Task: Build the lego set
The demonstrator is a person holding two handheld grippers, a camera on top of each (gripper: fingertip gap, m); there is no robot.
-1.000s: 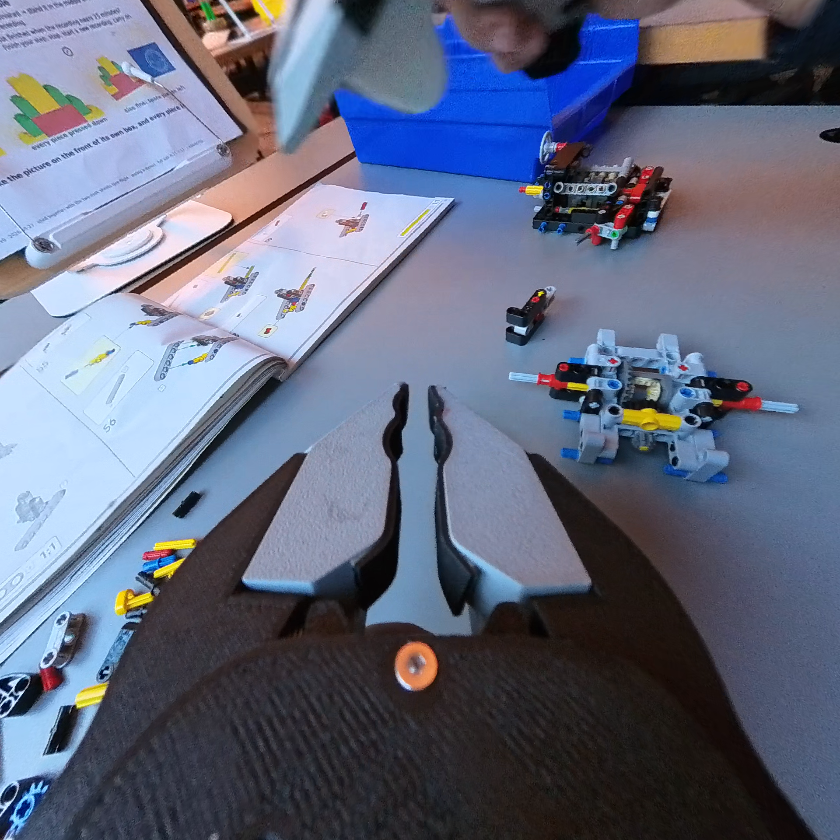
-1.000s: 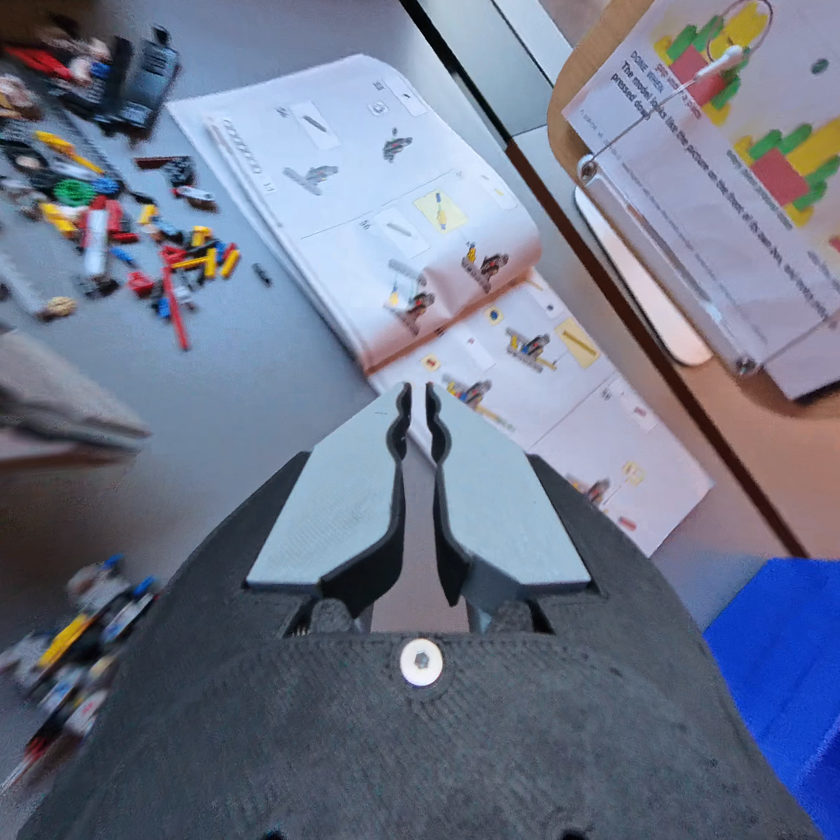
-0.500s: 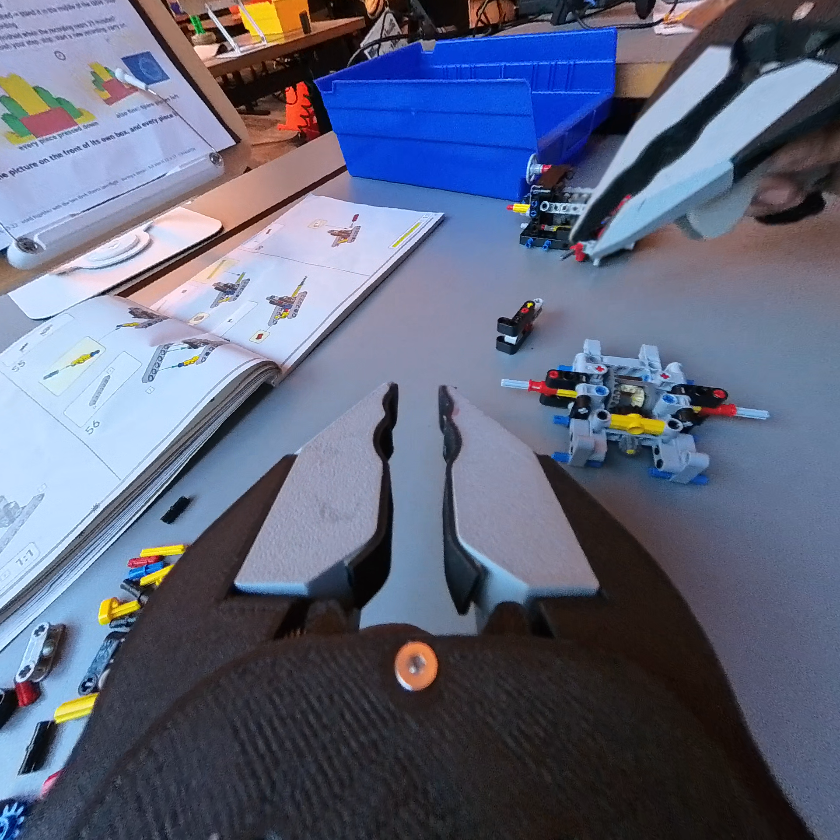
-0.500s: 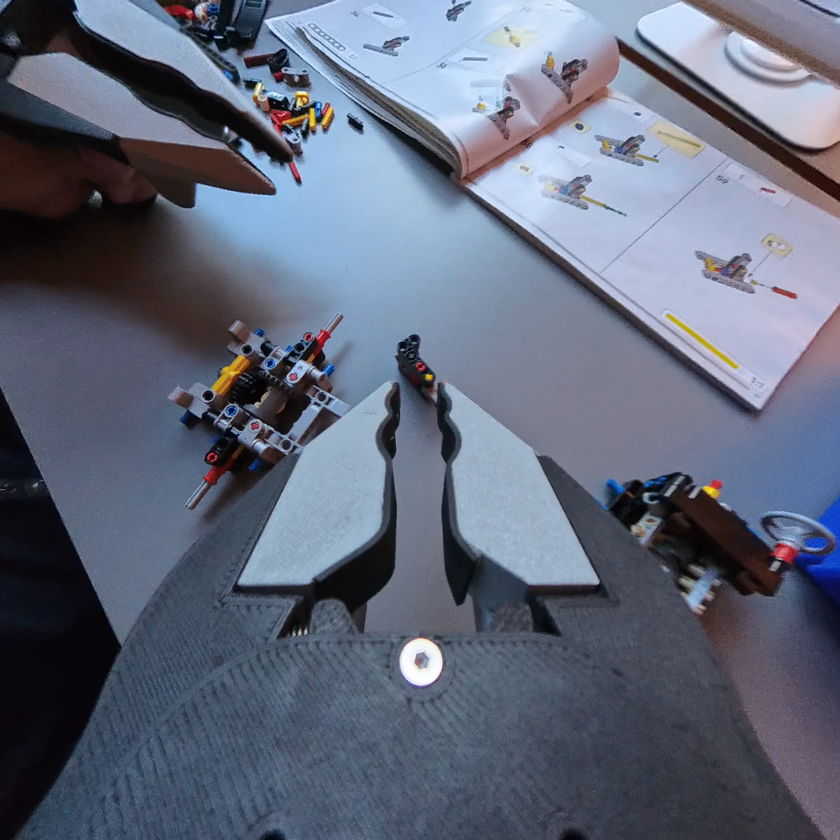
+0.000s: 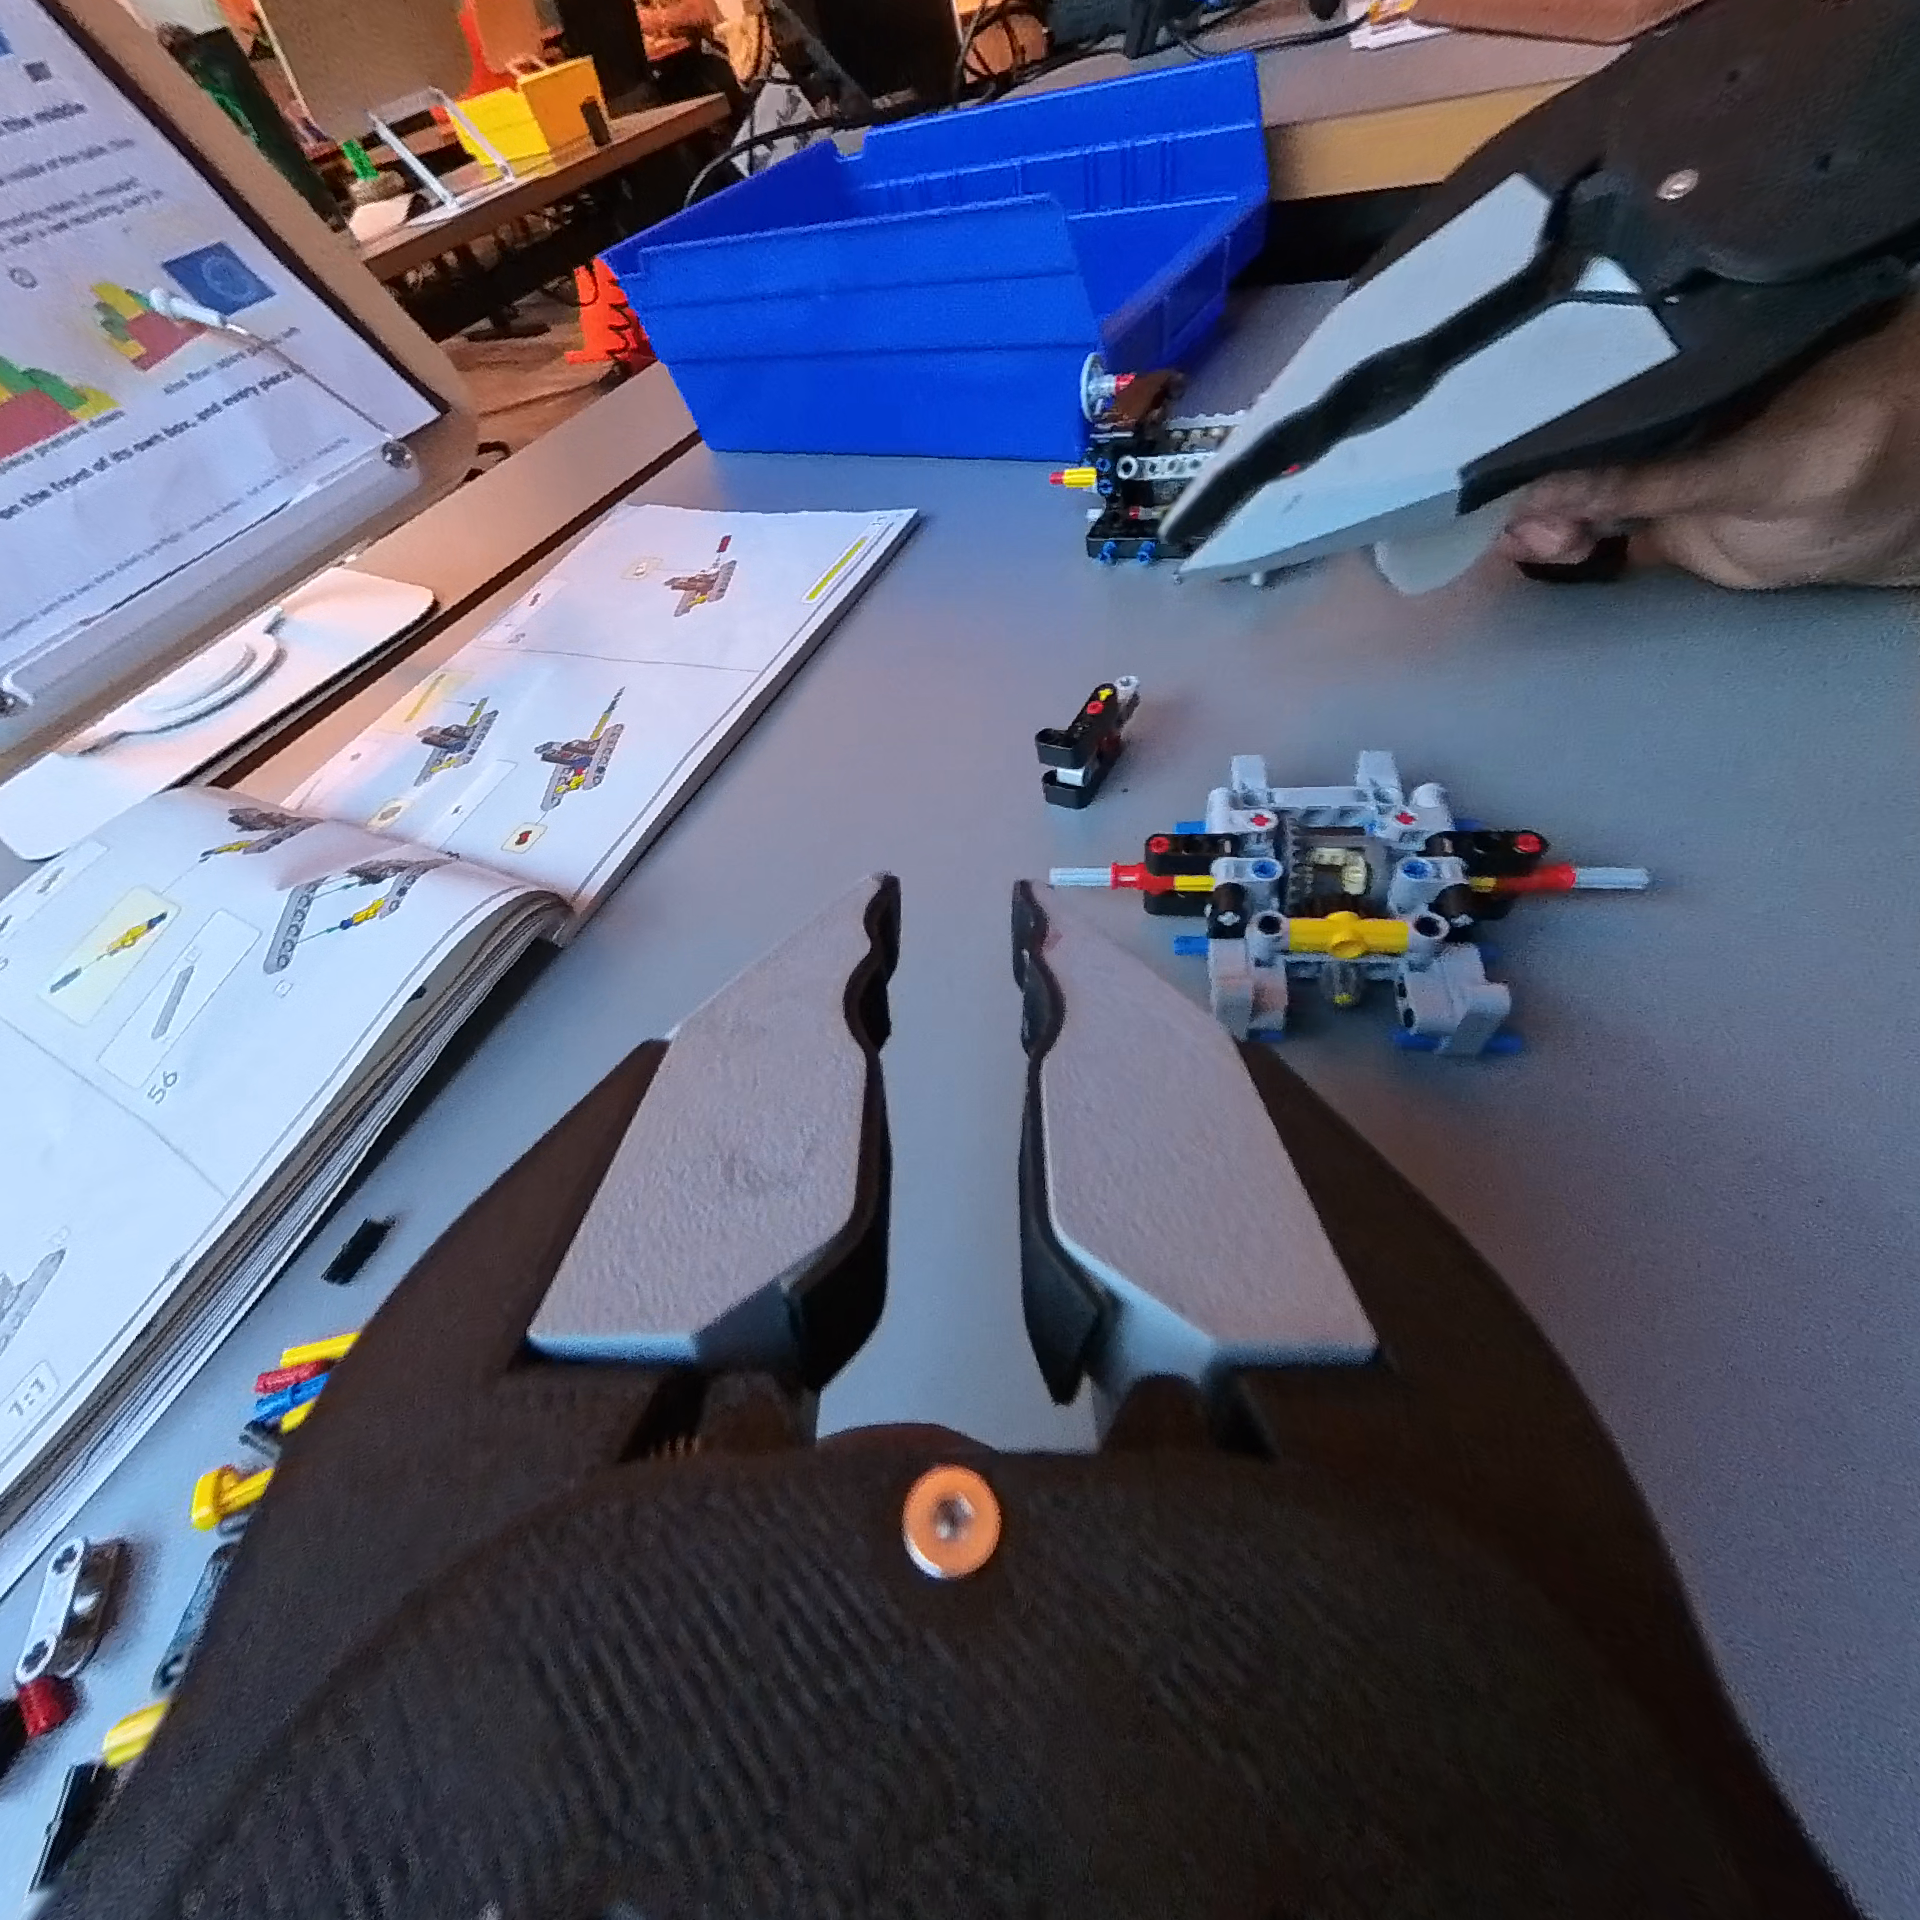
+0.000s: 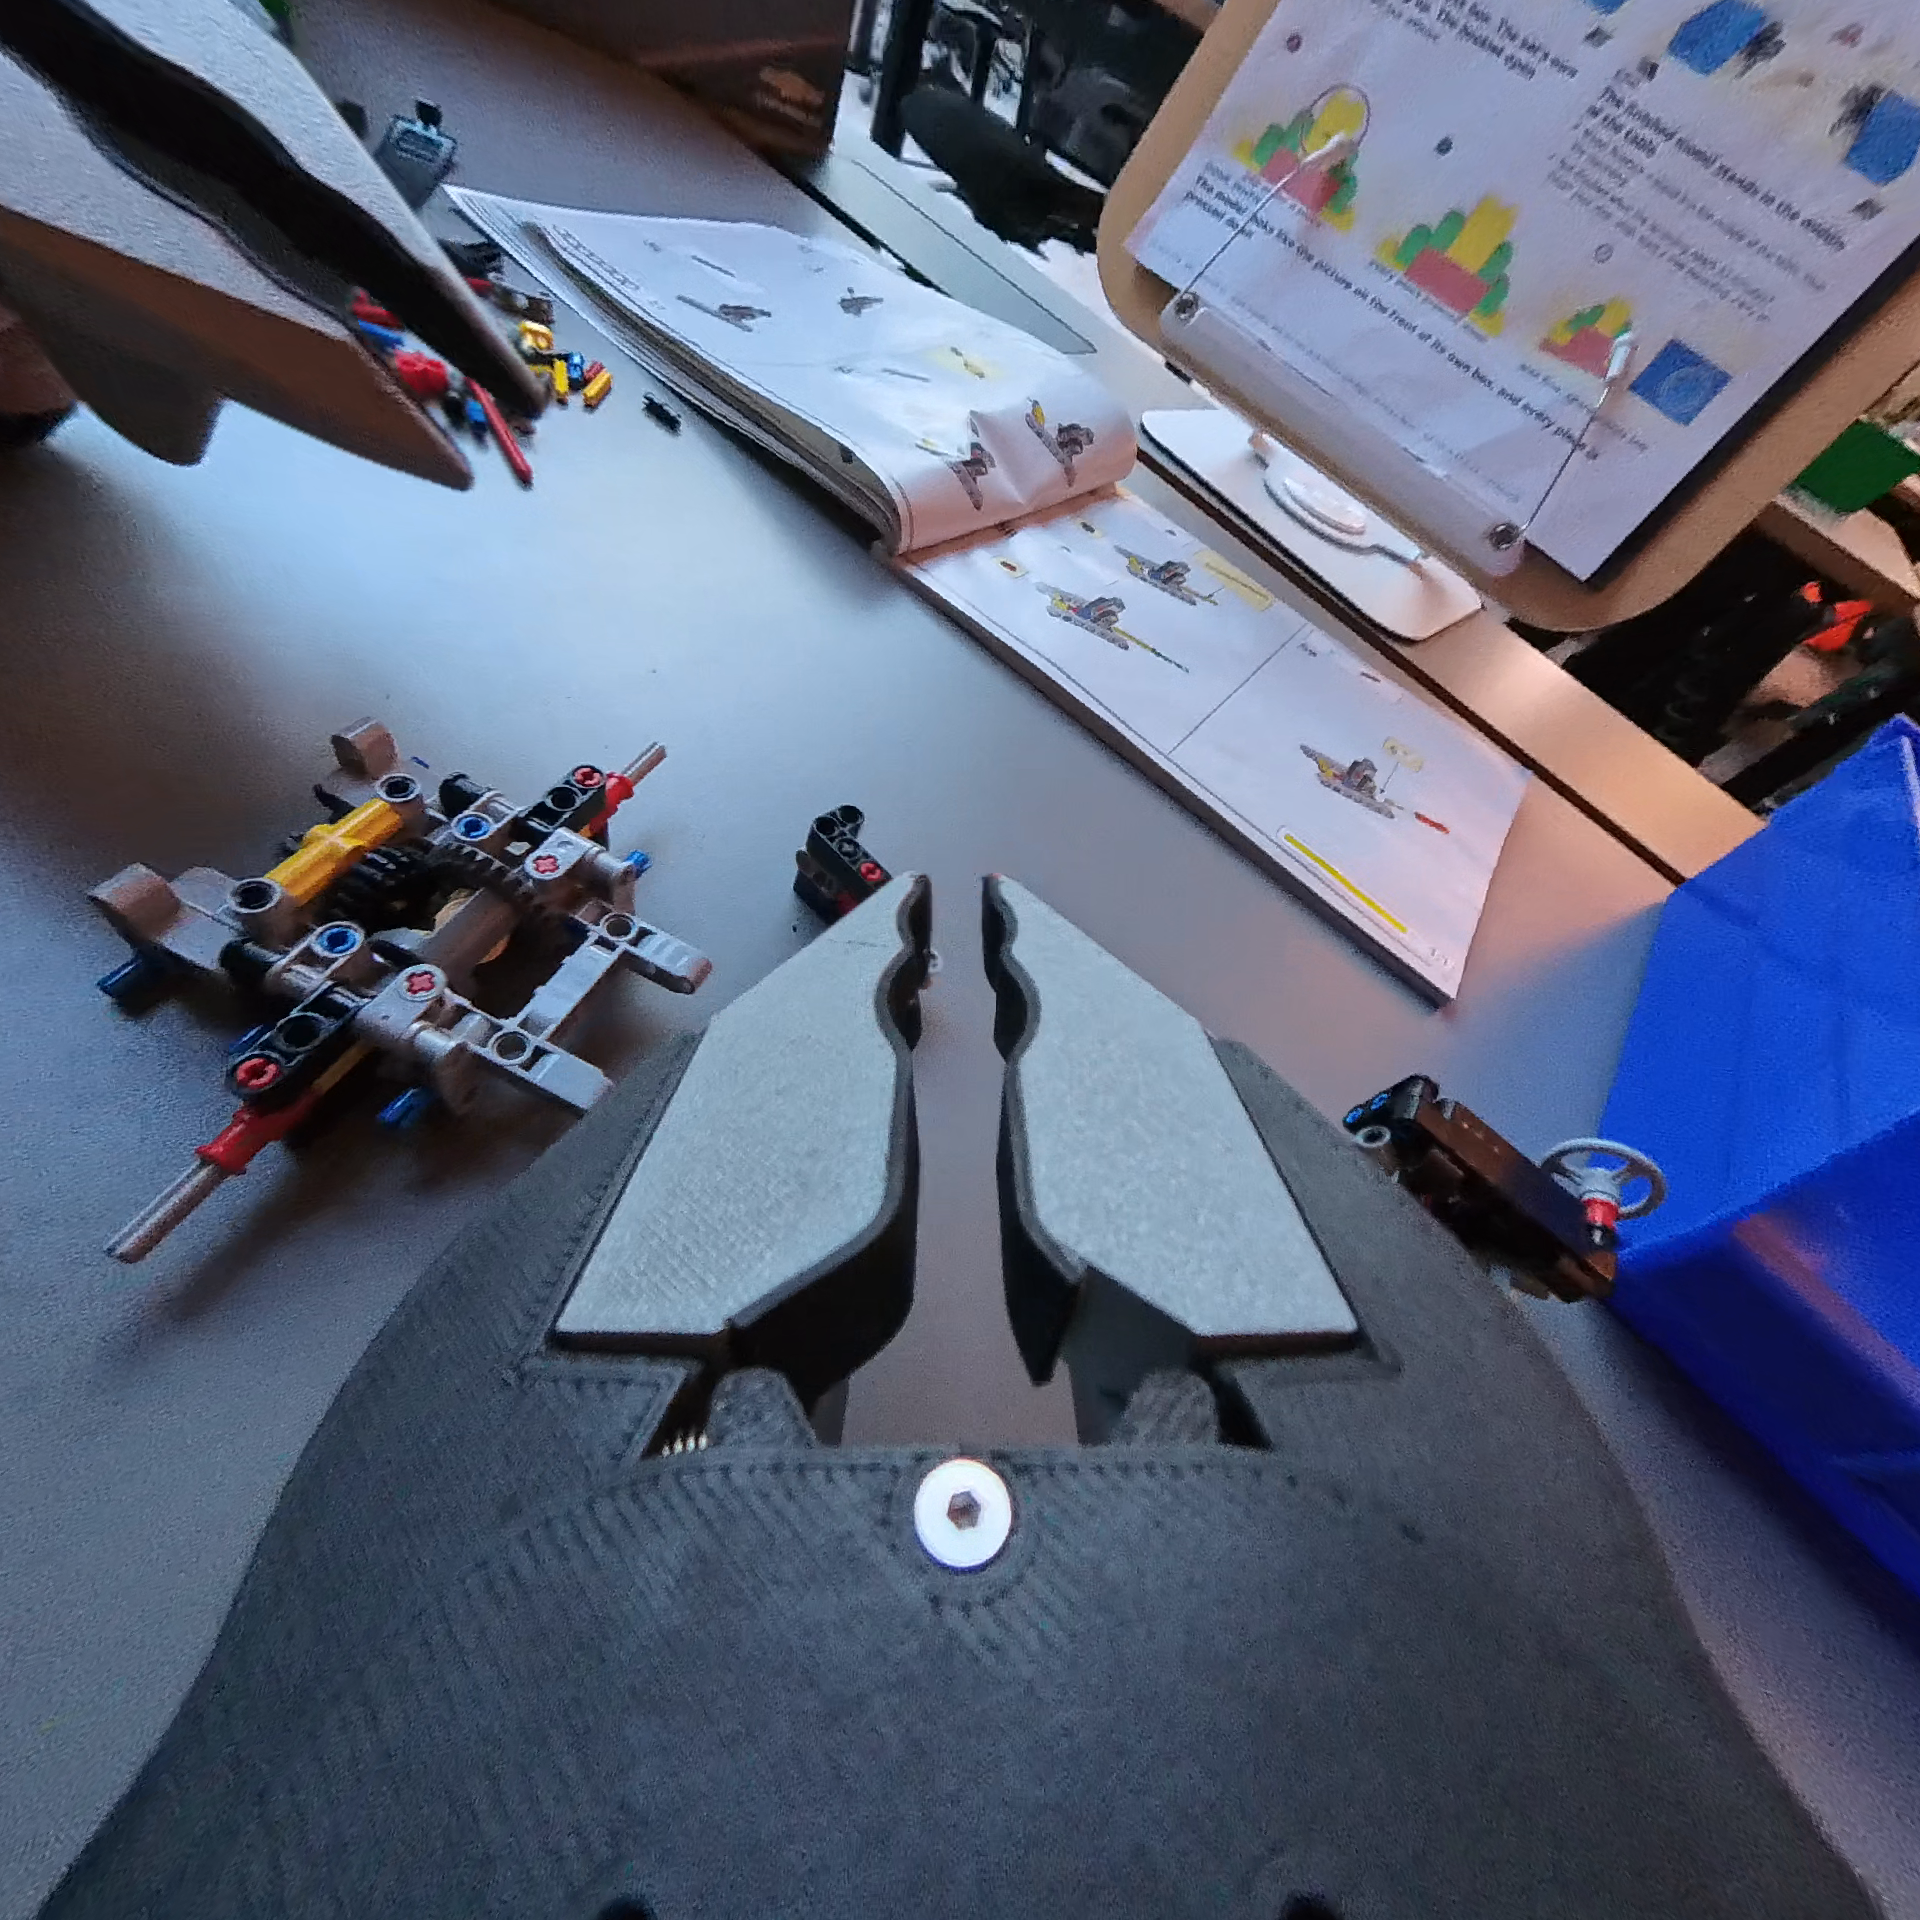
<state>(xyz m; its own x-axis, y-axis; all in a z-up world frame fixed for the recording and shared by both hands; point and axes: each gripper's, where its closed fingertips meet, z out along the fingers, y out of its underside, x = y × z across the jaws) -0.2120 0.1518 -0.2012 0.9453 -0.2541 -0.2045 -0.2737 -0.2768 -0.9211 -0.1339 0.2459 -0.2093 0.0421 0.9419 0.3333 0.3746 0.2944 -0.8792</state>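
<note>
Since half a second ago, both grippers have dropped lower over the grey table (image 5: 1558, 1299). Left gripper (image 5: 951, 914): fingers apart, bare, near the grey axle build (image 5: 1340, 914). Right gripper (image 6: 956, 914): fingers narrowly apart, bare, just beside a small black piece (image 6: 836, 862). Beyond lie an open manual (image 5: 582, 748), a dark build (image 6: 1486, 1184) and a blue bin (image 5: 935, 312).

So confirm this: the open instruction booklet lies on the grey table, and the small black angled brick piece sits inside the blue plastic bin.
Wrong on one count. The small black angled brick piece lies on the bare grey table, apart from the blue plastic bin, as the left wrist view shows. The open instruction booklet does lie on the table.
</note>
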